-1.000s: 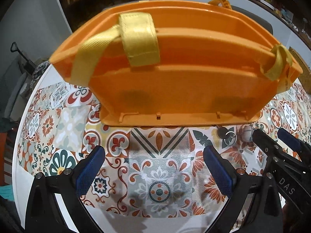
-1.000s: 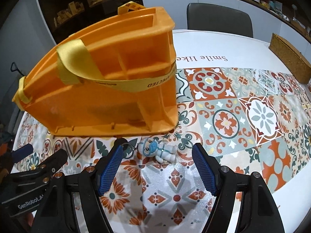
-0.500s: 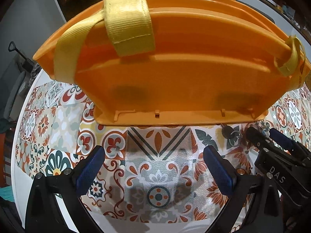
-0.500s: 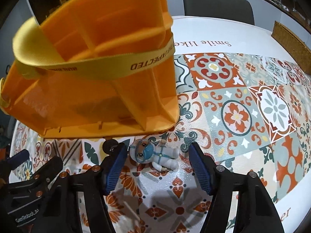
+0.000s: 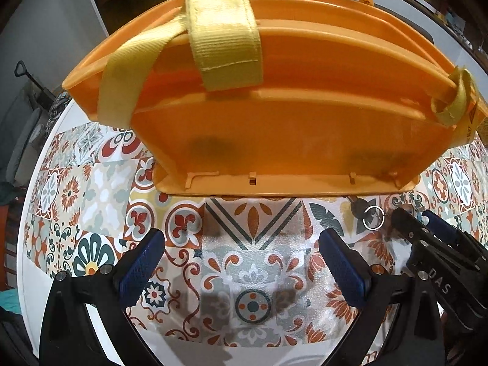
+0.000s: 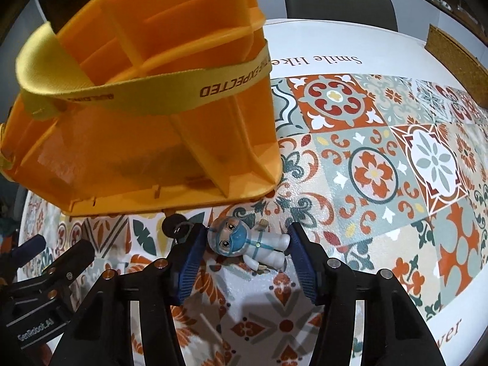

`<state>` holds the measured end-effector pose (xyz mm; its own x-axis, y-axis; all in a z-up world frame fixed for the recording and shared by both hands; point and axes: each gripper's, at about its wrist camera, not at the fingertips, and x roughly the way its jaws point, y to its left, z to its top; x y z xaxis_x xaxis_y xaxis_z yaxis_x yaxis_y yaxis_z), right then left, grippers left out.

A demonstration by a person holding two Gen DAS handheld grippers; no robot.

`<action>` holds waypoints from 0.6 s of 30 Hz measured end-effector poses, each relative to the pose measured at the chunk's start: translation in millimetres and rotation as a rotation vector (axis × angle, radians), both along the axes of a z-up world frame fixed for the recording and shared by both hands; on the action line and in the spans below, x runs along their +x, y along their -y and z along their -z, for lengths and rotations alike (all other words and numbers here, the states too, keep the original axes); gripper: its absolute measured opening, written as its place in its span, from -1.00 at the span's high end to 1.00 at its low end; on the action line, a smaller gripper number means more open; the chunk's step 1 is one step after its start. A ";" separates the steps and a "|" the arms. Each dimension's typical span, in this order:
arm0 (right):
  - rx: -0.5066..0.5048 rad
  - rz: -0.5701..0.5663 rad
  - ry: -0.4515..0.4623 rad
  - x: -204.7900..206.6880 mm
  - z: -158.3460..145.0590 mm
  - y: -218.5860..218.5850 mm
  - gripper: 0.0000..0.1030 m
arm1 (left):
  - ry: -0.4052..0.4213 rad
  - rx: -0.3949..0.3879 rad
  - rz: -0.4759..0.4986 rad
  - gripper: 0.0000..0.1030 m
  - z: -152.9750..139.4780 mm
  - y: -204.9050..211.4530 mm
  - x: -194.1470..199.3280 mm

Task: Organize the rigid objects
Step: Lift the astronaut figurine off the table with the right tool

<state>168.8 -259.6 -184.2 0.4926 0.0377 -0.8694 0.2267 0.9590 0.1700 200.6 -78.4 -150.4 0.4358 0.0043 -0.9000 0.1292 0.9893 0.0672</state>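
left wrist view: the left gripper (image 5: 241,268) hangs spread wide over the tiled tablecloth (image 5: 100,189) with nothing between its pads, facing the orange caddy (image 5: 274,134); the keyring (image 5: 372,217) shows beside the right gripper (image 5: 427,222), the toy itself hidden. right wrist view: that gripper (image 6: 247,253) is clamped on the astronaut keychain figure (image 6: 247,242), which lies on the cloth just in front of the caddy (image 6: 146,140), head toward the left pad, legs toward the right, long axis across the jaws. the pick looks made; next, i judge, comes a lift over the caddy's rim into a compartment.
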 end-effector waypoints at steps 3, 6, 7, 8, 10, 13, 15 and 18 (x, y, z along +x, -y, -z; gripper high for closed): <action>0.006 -0.004 0.007 -10.0 -7.1 2.3 -0.07 | 0.001 -0.006 0.002 -1.00 -2.2 -0.8 -0.8; 0.016 -0.005 0.002 -16.6 -13.5 3.2 -0.08 | -0.014 -0.034 0.004 -1.00 -4.7 -3.3 -0.9; 0.016 -0.006 0.003 -18.5 -15.3 3.1 -0.08 | -0.017 -0.041 0.003 -1.00 -5.9 -4.5 -1.4; 0.015 -0.009 0.005 -20.7 -17.7 2.1 -0.07 | -0.017 -0.044 0.003 -1.00 -7.0 -4.7 -2.2; 0.009 -0.013 0.012 -26.9 -23.9 1.7 -0.08 | -0.012 -0.042 0.005 -1.00 -9.9 -5.8 -4.2; -0.001 -0.022 0.030 -34.4 -36.2 -1.0 -0.08 | -0.001 -0.043 0.006 -1.00 -14.8 -7.2 -8.4; -0.005 -0.026 0.036 -35.5 -43.2 -2.9 -0.08 | 0.002 -0.045 0.004 -1.00 -18.0 -7.6 -10.6; -0.011 -0.032 0.049 -38.0 -53.5 -6.4 -0.08 | 0.007 -0.056 0.004 -1.00 -24.9 -9.5 -14.4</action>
